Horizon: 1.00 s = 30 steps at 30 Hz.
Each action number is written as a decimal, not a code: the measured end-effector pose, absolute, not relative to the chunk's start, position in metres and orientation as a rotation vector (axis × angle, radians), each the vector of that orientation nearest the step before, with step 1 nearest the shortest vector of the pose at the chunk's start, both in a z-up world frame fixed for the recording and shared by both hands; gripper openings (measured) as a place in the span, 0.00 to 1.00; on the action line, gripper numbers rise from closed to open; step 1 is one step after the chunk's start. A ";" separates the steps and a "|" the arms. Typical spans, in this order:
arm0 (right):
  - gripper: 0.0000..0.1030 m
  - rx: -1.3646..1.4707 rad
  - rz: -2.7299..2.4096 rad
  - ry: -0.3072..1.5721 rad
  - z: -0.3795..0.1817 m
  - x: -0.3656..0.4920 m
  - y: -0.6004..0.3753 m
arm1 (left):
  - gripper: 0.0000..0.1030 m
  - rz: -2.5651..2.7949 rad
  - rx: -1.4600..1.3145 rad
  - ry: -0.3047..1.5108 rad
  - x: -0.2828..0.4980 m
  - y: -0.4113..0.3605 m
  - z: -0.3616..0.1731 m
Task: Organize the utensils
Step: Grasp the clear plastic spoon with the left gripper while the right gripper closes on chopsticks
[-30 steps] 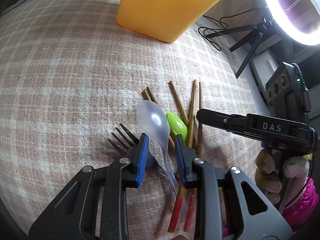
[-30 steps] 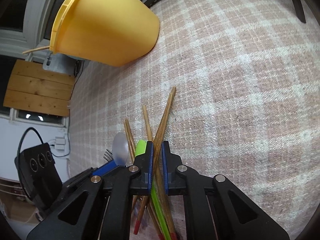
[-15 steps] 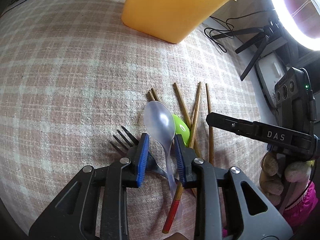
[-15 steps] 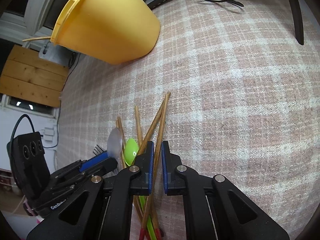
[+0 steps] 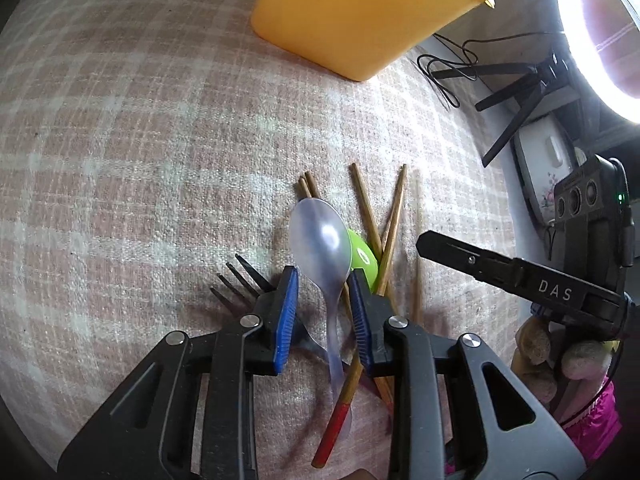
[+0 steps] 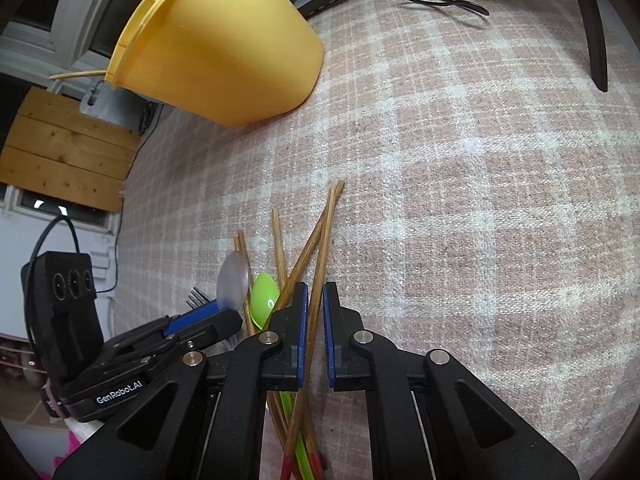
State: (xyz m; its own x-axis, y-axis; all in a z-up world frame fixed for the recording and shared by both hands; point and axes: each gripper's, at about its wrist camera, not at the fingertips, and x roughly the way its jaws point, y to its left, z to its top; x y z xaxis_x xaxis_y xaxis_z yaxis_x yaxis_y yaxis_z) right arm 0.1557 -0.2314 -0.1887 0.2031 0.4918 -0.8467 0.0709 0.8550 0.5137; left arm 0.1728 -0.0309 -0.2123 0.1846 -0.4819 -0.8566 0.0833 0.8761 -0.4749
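Note:
A pile of utensils lies on the plaid cloth: a clear plastic spoon [image 5: 322,236], a green spoon [image 5: 363,260], a black fork [image 5: 240,280] and several wooden chopsticks [image 5: 394,216]. My left gripper [image 5: 323,296] is open, its jaws on either side of the clear spoon's neck, not touching it. My right gripper [image 6: 315,320] has narrow jaws around one chopstick [image 6: 320,264], with a small gap still showing. The clear spoon [image 6: 234,278], green spoon [image 6: 264,300] and fork tines [image 6: 197,297] also show in the right wrist view.
A yellow plastic tub [image 5: 360,12] stands at the far side of the cloth, also in the right wrist view [image 6: 224,44]. A ring light [image 5: 600,32] on a tripod and cables sit beyond the right edge. The other gripper's body [image 5: 552,288] is close on the right.
The left gripper has crept forward along the clear spoon and narrowed slightly. The right gripper has pulled back a little along the chopstick, its jaws opening a touch.

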 end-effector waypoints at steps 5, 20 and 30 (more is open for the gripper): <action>0.06 0.501 0.313 1.352 -0.191 0.157 -0.234 | 0.09 -0.423 -0.344 1.344 0.173 -0.035 -0.215; 0.03 0.470 0.334 1.346 -0.191 0.161 -0.220 | 0.01 -0.424 -0.306 1.309 0.171 -0.042 -0.209; 0.02 0.463 0.336 1.349 -0.192 0.162 -0.221 | 0.01 -0.415 -0.306 1.298 0.171 -0.036 -0.206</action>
State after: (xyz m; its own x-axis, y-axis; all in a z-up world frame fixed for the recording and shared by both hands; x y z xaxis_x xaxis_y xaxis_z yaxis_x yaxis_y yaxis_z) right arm 0.1619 -0.2210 -0.1917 0.1947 0.4880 -0.8508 0.0323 0.8638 0.5029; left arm 0.1709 -0.0359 -0.2060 0.2127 -0.4606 -0.8617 0.1242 0.8875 -0.4437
